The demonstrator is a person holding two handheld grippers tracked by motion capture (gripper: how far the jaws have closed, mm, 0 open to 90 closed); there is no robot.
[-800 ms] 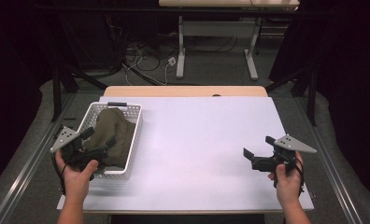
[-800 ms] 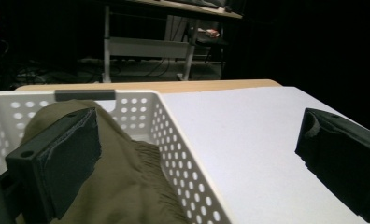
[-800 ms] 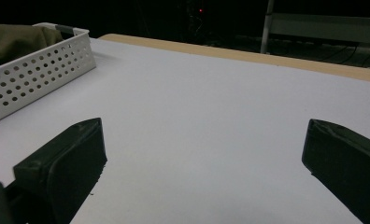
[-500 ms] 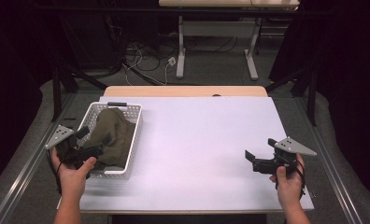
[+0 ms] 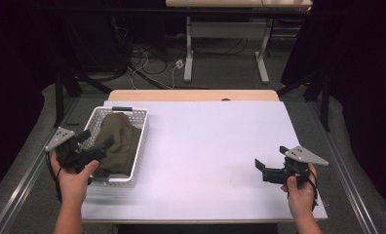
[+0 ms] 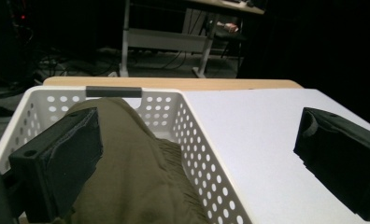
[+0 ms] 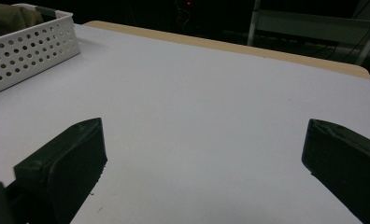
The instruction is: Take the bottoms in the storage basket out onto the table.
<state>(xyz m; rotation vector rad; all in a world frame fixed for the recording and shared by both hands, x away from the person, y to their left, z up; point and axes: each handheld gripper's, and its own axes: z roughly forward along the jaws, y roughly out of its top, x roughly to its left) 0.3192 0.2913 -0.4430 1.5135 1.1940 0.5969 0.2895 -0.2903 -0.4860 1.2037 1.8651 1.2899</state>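
A white perforated basket (image 5: 140,141) stands at the left of the white table (image 5: 215,141), with an olive-green cloth (image 5: 117,141) bunched inside it. My left gripper (image 5: 96,142) hovers open at the basket's near left corner, holding nothing. In the left gripper view the gripper (image 6: 197,161) straddles the basket's wall (image 6: 206,163): one jaw stands over the cloth (image 6: 136,172), the other over bare table. My right gripper (image 5: 270,159) is held open and low over the table's near right part. Its own view shows the open gripper (image 7: 202,158) above bare white tabletop.
The basket (image 7: 29,46) and a bit of the cloth (image 7: 5,18) appear at the upper left of the right gripper view. A wooden strip (image 5: 193,95) edges the table's far side. Desk legs and cables (image 5: 186,53) lie on the dark floor behind.
My left gripper has drawn back a little to the left, away from the middle of the basket. The right gripper has barely shifted.
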